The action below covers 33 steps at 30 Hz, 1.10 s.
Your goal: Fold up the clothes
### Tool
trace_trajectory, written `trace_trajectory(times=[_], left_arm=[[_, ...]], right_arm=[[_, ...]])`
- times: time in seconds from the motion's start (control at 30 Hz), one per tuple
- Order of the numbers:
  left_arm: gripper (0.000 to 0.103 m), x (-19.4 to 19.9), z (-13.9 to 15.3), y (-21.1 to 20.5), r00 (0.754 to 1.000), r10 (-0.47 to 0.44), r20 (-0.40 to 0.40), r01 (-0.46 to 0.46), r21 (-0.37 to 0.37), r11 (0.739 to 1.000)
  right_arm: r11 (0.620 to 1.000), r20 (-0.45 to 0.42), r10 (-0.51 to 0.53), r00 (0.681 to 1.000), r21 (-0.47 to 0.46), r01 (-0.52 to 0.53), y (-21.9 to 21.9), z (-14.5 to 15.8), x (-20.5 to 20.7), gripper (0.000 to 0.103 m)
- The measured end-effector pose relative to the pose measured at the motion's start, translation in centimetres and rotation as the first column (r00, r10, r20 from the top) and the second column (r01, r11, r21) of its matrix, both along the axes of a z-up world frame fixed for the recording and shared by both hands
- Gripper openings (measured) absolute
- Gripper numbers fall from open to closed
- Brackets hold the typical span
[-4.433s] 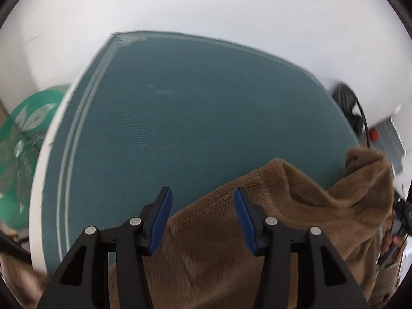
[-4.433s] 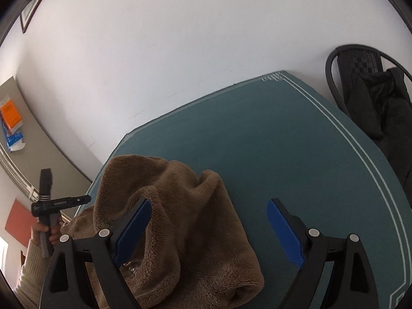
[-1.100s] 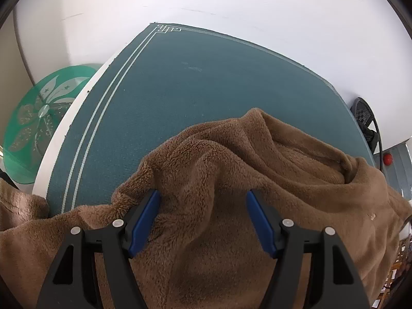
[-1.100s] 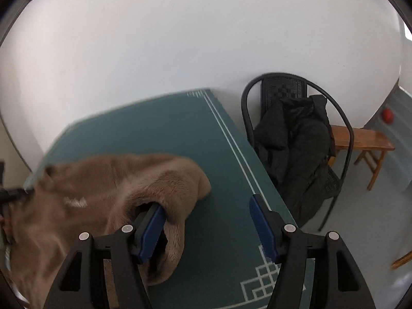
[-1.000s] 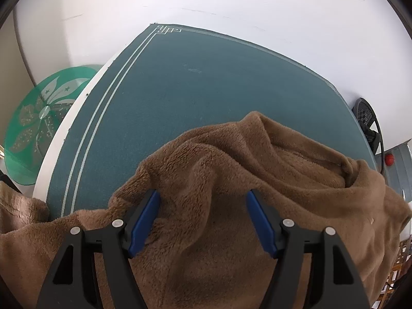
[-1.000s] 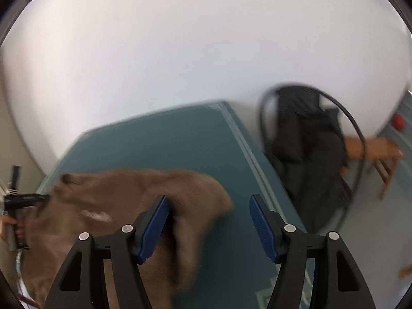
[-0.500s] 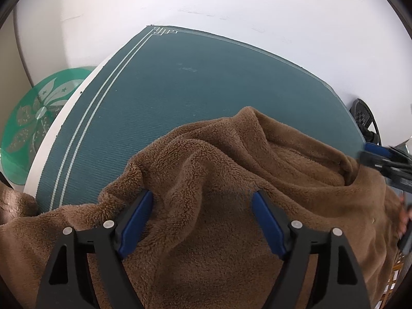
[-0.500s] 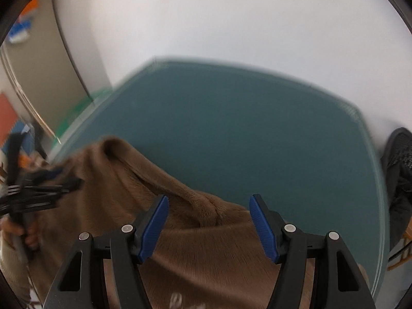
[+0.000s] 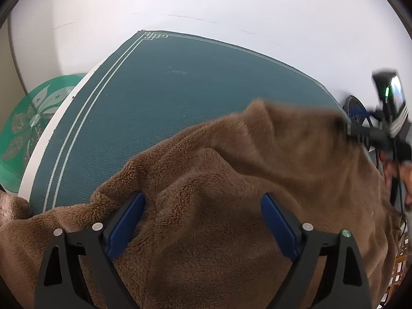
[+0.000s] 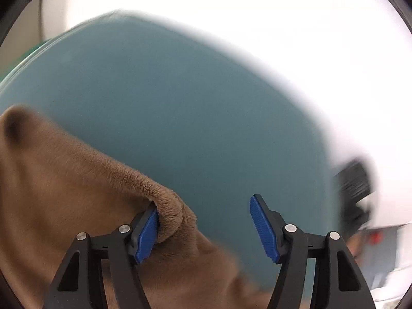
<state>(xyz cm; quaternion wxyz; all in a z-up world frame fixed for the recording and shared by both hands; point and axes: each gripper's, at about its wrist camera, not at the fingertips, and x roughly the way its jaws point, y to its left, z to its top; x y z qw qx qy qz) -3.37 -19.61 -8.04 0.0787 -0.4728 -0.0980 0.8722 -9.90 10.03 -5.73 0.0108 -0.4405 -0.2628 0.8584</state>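
A brown fleece garment lies crumpled over the near half of the teal table mat. My left gripper hovers low over it. Its jaws are opening wide; fleece lies between and under the blue pads, unpinched. The garment's far right edge is lifted and blurred, where the right gripper's black body comes in. In the right wrist view the right gripper stands open. A rolled fold of the fleece hangs over its left fingertip. Its right pad is clear of the cloth.
A round green glass table with a flower pattern stands left of the mat's white edge. A white wall runs behind. A black chair is blurred at the right. A hand shows at the right rim.
The right gripper swung left from the chair side over the garment and now has a fleece fold on its left finger. The left jaws widened. The garment's far right edge rose.
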Motion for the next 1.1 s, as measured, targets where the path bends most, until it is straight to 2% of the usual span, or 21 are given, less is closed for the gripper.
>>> trace_trajectory(times=[0.03, 0.13, 0.17, 0.23, 0.37, 0.47, 0.53, 0.6, 0.77, 0.8, 0.87, 0.97, 1.03, 1.1], left_arm=[[0.094, 0.2, 0.1, -0.1, 1.0, -0.001, -0.002, 0.001, -0.001, 1.0], [0.095, -0.2, 0.0, 0.1, 1.0, 0.0, 0.0, 0.0, 0.006, 1.0], [0.095, -1.5, -0.3, 1.1, 1.0, 0.002, 0.002, -0.002, 0.013, 1.0], [0.095, -0.7, 0.1, -0.5, 1.0, 0.012, 0.004, -0.012, 0.043, 0.999], [0.095, -1.5, 0.3, -1.4, 0.999, 0.036, 0.023, -0.038, 0.107, 0.994], [0.095, -2.0, 0.8, -2.8, 0.997, 0.071, 0.035, -0.075, 0.123, 0.99], [0.095, -2.3, 1.4, -3.7, 0.993, 0.112, 0.028, -0.115, 0.111, 0.987], [0.095, -2.1, 2.1, -4.7, 0.988, 0.156, 0.017, -0.157, 0.097, 0.983], [0.095, -2.3, 0.8, -6.9, 0.973, 0.219, 0.074, -0.223, 0.043, 0.974], [0.095, -2.2, 0.4, -6.9, 0.972, 0.223, 0.078, -0.225, 0.022, 0.974], [0.096, -2.1, -0.3, -6.9, 0.97, 0.229, 0.085, -0.228, -0.02, 0.973], [0.096, -2.2, -0.9, -5.4, 0.975, 0.202, 0.091, -0.19, -0.122, 0.974], [0.096, -2.4, -1.4, -4.3, 0.98, 0.175, 0.091, -0.155, -0.192, 0.969], [0.097, -2.6, -1.5, -4.1, 0.983, 0.162, 0.084, -0.142, -0.205, 0.968]], right_arm=[[1.0, -0.052, 0.002, 0.999, -0.025, -0.004, -0.1, 0.9, -0.2, 0.068], [0.978, -0.085, 0.015, 0.996, -0.208, -0.032, 0.0, 3.0, -0.9, 0.068], [0.967, -0.051, 0.025, 0.998, -0.251, -0.038, 0.1, 2.9, -1.3, 0.068], [0.938, 0.021, 0.048, 0.999, -0.345, -0.038, 0.8, 2.4, -1.9, 0.068], [0.873, 0.121, 0.033, 0.992, -0.487, 0.031, 3.8, 1.1, -1.6, 0.07], [0.816, 0.14, 0.01, 0.99, -0.573, 0.073, 6.6, 1.8, -1.3, 0.07], [0.799, 0.138, 0.011, 0.99, -0.597, 0.074, 7.8, 2.1, -0.4, 0.07], [0.794, 0.119, 0.015, 0.993, -0.605, 0.06, 8.9, 2.3, 0.5, 0.07], [0.73, 0.082, 0.062, 0.995, -0.684, 0.011, 10.8, 2.3, 1.8, 0.07], [0.705, 0.073, 0.075, 0.994, -0.709, -0.001, 11.2, 2.4, 2.1, 0.07], [0.626, 0.055, 0.109, 0.993, -0.78, -0.026, 12.1, 2.7, 2.6, 0.07], [0.514, 0.025, 0.132, 0.991, -0.856, -0.047, 13.2, 3.8, 3.2, 0.07], [0.49, 0.012, 0.128, 0.992, -0.87, -0.053, 13.4, 4.8, 3.8, 0.07], [0.48, 0.001, 0.118, 0.993, -0.876, -0.056, 14.2, 5.2, 3.9, 0.07]])
